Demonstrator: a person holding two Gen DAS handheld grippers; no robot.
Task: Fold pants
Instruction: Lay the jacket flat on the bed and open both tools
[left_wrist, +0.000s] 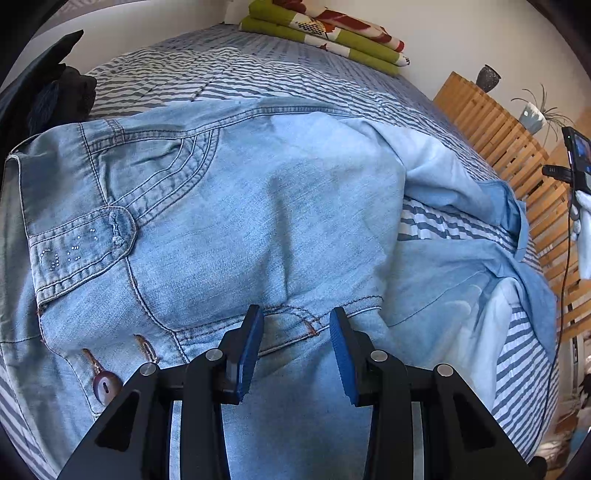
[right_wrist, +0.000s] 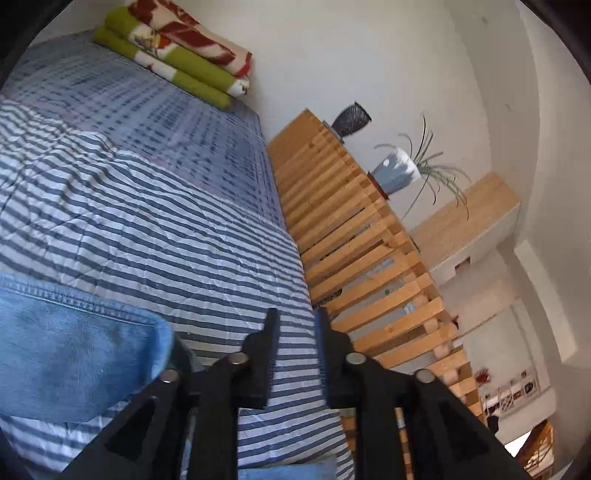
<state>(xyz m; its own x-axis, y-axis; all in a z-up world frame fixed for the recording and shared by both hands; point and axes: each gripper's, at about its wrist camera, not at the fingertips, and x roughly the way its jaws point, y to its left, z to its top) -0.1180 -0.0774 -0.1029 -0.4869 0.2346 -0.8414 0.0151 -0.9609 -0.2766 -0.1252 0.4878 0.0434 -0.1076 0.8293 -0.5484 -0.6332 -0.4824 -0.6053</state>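
Black left gripper (left_wrist: 296, 325) (blue ribbed pads (left_wrist: 345, 354)), silver pivot screws (left_wrist: 378, 356)

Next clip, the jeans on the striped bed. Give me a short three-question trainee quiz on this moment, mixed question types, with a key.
1. True or false: the left gripper grips the light blue denim jeans.
2. The folded green, white and red blanket lies: A) on the jeans, B) at the far end of the blue-and-white striped bed cover, C) on the slatted wooden frame.
3. What is between the right gripper's fingers?

Key:
1. False: its fingers stand apart over the jeans' seam.
2. B.
3. Nothing; the striped cover shows behind the gap.
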